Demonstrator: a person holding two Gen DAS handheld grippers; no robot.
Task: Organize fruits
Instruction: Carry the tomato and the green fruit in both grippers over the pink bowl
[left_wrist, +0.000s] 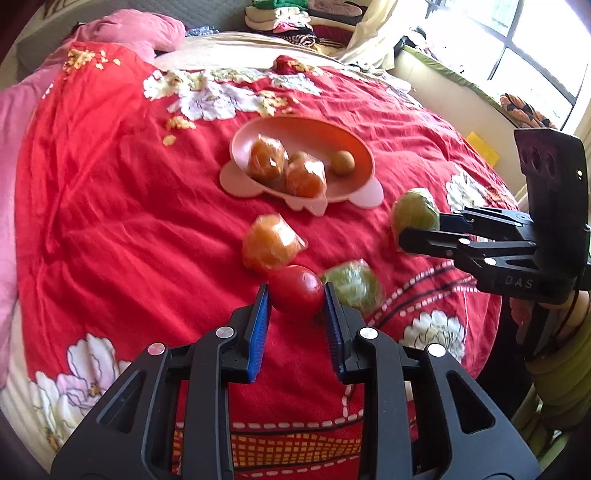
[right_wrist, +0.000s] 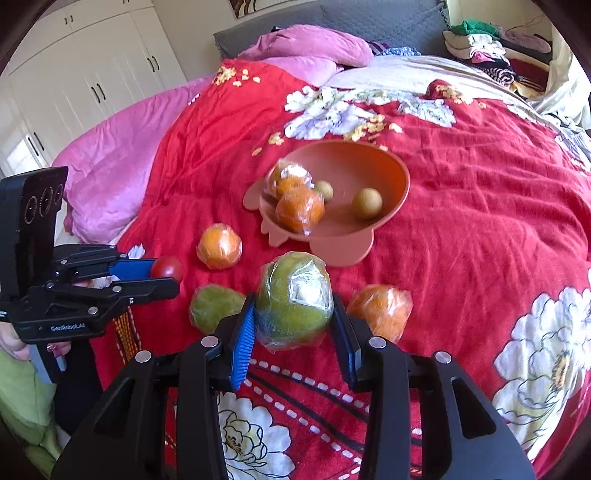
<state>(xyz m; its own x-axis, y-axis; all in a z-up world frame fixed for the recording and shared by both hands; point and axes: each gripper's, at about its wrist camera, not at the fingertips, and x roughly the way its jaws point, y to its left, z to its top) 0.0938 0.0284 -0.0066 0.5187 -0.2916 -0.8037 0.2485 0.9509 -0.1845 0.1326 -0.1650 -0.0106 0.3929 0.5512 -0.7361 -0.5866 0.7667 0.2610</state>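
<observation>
My left gripper (left_wrist: 297, 293) is shut on a red tomato (left_wrist: 295, 290), seen too in the right wrist view (right_wrist: 167, 268). My right gripper (right_wrist: 293, 314) is shut on a wrapped green fruit (right_wrist: 293, 295), also in the left wrist view (left_wrist: 415, 214). A pink bowl (left_wrist: 295, 129) holds two wrapped oranges (left_wrist: 267, 160) and a small brown fruit (left_wrist: 342, 162). On the red quilt lie a wrapped orange (left_wrist: 271, 242) and a second wrapped green fruit (left_wrist: 352, 282). Another wrapped orange (right_wrist: 380, 310) lies right of my right gripper.
The bed has a red floral quilt (left_wrist: 110, 221) with a pink blanket (right_wrist: 110, 177) at the left. Folded clothes (left_wrist: 288, 18) are piled at the head. White wardrobes (right_wrist: 74, 74) stand left of the bed, and a window (left_wrist: 535, 44) is at the right.
</observation>
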